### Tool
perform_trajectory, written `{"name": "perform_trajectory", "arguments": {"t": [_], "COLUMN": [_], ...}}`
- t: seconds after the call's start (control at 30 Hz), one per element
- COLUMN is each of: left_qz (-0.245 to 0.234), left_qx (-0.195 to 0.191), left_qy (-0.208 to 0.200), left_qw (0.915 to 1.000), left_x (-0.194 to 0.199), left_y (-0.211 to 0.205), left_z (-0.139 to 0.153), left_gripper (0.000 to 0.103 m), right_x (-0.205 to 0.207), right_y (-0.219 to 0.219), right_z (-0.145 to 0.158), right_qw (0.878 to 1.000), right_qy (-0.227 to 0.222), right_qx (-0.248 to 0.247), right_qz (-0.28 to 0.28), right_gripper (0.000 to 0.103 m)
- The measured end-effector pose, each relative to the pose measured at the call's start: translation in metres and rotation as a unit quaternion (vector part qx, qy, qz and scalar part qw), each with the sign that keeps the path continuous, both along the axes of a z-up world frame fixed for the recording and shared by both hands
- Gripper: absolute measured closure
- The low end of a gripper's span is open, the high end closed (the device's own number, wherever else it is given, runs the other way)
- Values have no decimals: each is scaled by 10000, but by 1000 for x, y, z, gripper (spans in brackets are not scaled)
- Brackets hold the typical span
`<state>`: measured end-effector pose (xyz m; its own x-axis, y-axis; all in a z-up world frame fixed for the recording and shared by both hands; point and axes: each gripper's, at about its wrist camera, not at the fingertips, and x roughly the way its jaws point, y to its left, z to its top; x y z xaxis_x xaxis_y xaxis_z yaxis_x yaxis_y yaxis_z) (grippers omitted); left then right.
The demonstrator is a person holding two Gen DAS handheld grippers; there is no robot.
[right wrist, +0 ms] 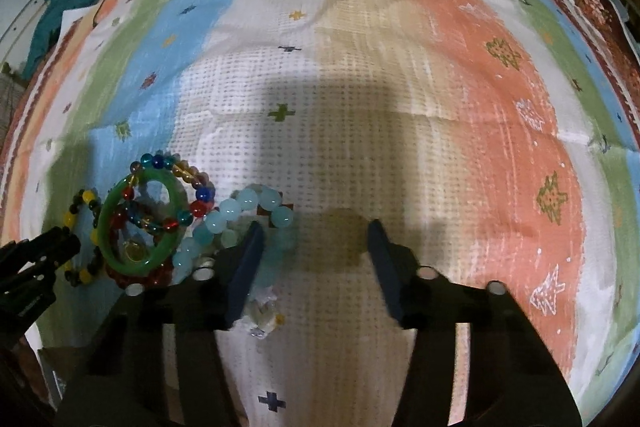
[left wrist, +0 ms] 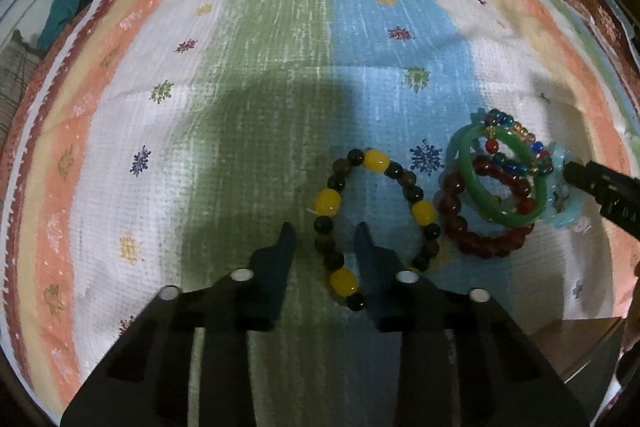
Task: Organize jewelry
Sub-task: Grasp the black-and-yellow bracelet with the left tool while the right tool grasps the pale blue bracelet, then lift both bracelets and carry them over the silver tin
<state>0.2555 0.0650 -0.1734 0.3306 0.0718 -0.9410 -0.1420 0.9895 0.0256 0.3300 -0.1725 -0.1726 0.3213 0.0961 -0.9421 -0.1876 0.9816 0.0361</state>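
The yellow and dark bead bracelet (left wrist: 376, 223) lies on the striped cloth (left wrist: 240, 67), left of the pile of bracelets (left wrist: 500, 187). Its left side is straddled by the narrowly spread left gripper (left wrist: 325, 241), not yet pinched. The pale blue bracelet (right wrist: 244, 223) is met by one finger of the half-spread right gripper (right wrist: 316, 239).

The right tool (right wrist: 316, 239) stands parted, one finger (right wrist: 246, 267) among the pale blue bead bracelet (right wrist: 240, 215) on striped cloth (right wrist: 400, 67)

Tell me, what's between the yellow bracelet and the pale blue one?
The pile: a green bangle, a dark red bracelet and a multicoloured one lie between the yellow bracelet and pale blue bracelet, in both views.
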Motion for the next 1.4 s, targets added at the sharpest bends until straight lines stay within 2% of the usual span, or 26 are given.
{"name": "perform_trajectory", "arguments": {"t": [0.07,0.13,0.23,0.27,0.7,1.4], "left_qz": [2,14,49,75,-60,-265], "left_qx": [52,38,-29,-58,-321,-456], "left_qy": [13,12,17,13,-456,-916], "left_qw": [10000,10000,10000,10000,9984,9944], "left_x": [0,0,1,1,-11,-24], "left_y": [0,1,3,4,-9,-29], "left_z": [-1,0,2,3,49,93], "left_gripper": [90,90,91,93,93,93], "right_x": [0,1,1,1,-19,-53], "right_y": [2,1,-3,-4,-6,-6], "right_z": [0,0,1,3,43,82], "right_qw": [10000,10000,10000,10000,9986,9953], "right_qy": [-24,-15,-11,-22,-407,-741], "right_qx": [-56,-29,30,44,233,414], "right_qz": [40,58,75,85,243,462], "right_gripper": [74,85,91,91,91,91]}}
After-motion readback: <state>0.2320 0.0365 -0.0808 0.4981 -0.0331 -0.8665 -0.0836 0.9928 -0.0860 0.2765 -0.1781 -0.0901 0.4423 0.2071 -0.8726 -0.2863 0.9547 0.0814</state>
